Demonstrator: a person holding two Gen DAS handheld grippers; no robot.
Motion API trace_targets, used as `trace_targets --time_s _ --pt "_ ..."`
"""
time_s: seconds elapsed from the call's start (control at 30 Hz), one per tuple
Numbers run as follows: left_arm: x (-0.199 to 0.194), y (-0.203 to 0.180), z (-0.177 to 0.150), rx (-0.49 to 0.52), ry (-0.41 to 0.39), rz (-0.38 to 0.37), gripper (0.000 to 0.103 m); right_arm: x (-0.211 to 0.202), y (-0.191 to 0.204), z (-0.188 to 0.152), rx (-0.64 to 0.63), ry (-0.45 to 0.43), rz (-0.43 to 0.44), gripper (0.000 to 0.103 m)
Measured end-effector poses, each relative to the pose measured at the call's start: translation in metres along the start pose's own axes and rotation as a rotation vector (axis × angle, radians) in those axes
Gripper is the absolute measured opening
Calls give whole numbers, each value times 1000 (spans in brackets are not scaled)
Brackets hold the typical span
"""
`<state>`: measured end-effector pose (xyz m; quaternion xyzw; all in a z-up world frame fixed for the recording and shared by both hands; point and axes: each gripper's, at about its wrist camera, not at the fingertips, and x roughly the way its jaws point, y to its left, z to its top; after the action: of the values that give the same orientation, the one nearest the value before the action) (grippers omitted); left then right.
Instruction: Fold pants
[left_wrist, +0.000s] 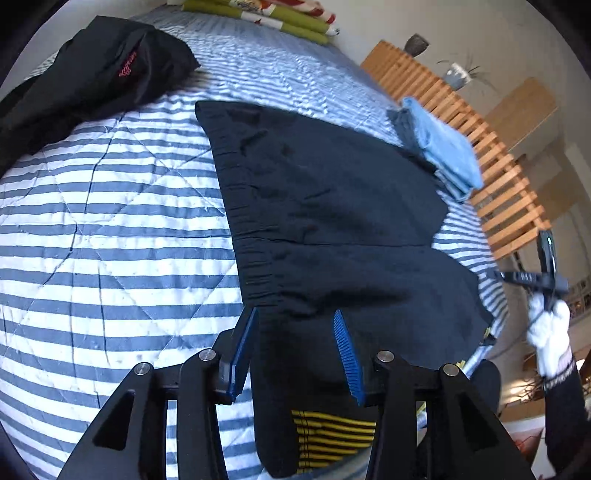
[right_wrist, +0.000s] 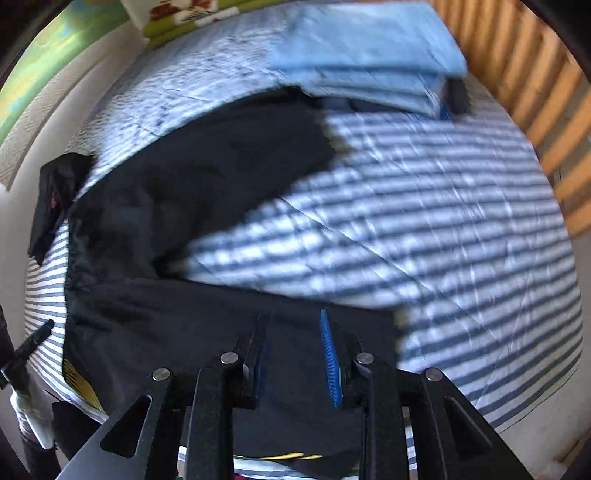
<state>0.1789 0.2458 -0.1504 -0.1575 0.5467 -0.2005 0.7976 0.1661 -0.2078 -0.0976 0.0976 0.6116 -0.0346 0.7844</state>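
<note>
While both our grippers, left (left_wrist: 295, 343) and right (right_wrist: 295, 350), hang part-open and empty over the black pants (left_wrist: 332, 206) spread on the striped bed (left_wrist: 110, 221), we risk (judging loosely) pinching the bedcover too.

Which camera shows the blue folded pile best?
The left wrist view: the blue pile is sharp there, lying on the striped bed beside the dark pants. The right wrist view shows it bigger but blurred.
</note>
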Motion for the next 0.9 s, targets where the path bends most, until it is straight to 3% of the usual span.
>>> trace_targets --time_s 0.13,0.23,0.33,0.47,0.67,0.7,0.73,0.77,0.8,0.9 --pt "5 -7 -13 11 52 -35 52 4 -52 -32 113 51 63 25" --pt "1 -12 -33 30 78 -42 53 -9 -68 -64 114 38 106 25" --pt "-6 -17 -53 42 95 -37 53 -21 -67 -93 80 26 156 25" --pt "-7 -26 -74 71 127 -44 54 -16 -52 -119 23 45 157 25" --pt "7 -35 -81 102 155 -32 56 6 -40 -111 22 69 171 25" --pt "10 -37 -81 108 155 -32 55 10 -36 -110 10 69 153 20" --pt "13 -39 -81 113 159 -32 53 12 -30 -111 -8 71 138 6" --pt "17 -43 -80 118 163 -37 38 12 -25 -112 -27 71 125 2" --pt "19 -45 -79 127 166 -35 19 9 -21 -112 -41 61 115 2" --pt "14 -49 -76 155 148 -7 6 -13 -12 -117 -120 -4 66 2"
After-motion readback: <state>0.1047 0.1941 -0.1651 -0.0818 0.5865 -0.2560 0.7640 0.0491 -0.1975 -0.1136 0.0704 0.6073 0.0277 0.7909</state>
